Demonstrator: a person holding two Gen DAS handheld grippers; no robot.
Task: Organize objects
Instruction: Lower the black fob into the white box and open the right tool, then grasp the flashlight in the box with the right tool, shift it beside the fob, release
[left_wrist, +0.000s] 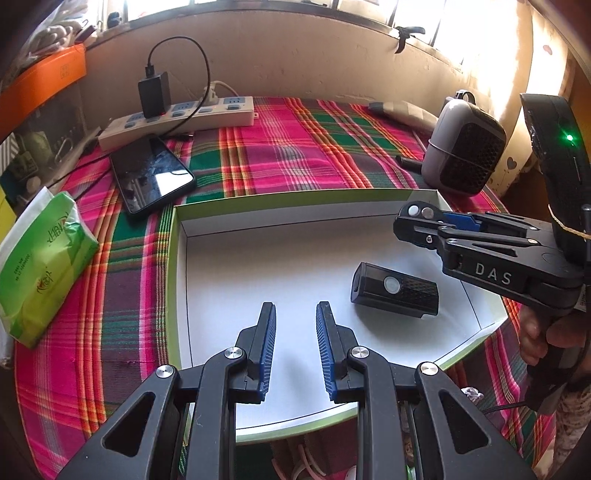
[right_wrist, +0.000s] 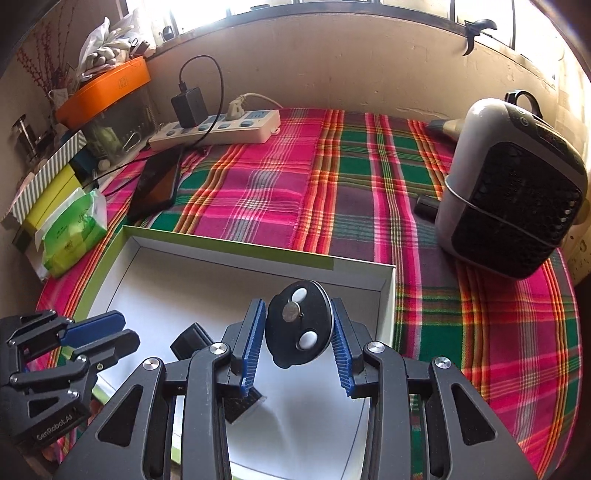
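Note:
A shallow white box with a green rim (left_wrist: 173, 236) (right_wrist: 229, 251) lies on the plaid cloth. Inside it rests a black rectangular device with a round button (left_wrist: 394, 290), partly hidden behind my fingers in the right wrist view (right_wrist: 192, 341). My right gripper (right_wrist: 299, 332) (left_wrist: 417, 218) is shut on a black round disc with two white pads and a metal centre (right_wrist: 299, 325), held above the box's far right corner. My left gripper (left_wrist: 295, 314) (right_wrist: 118, 330) hovers over the box's near part, drawn shut to a narrow gap with nothing between its fingers.
A phone (left_wrist: 151, 177), a power strip with a charger (left_wrist: 177, 118) and a green tissue pack (left_wrist: 44, 266) lie left of the box. A grey and black heater (right_wrist: 513, 192) stands at the right. An orange box (right_wrist: 103, 88) and clutter line the left shelf.

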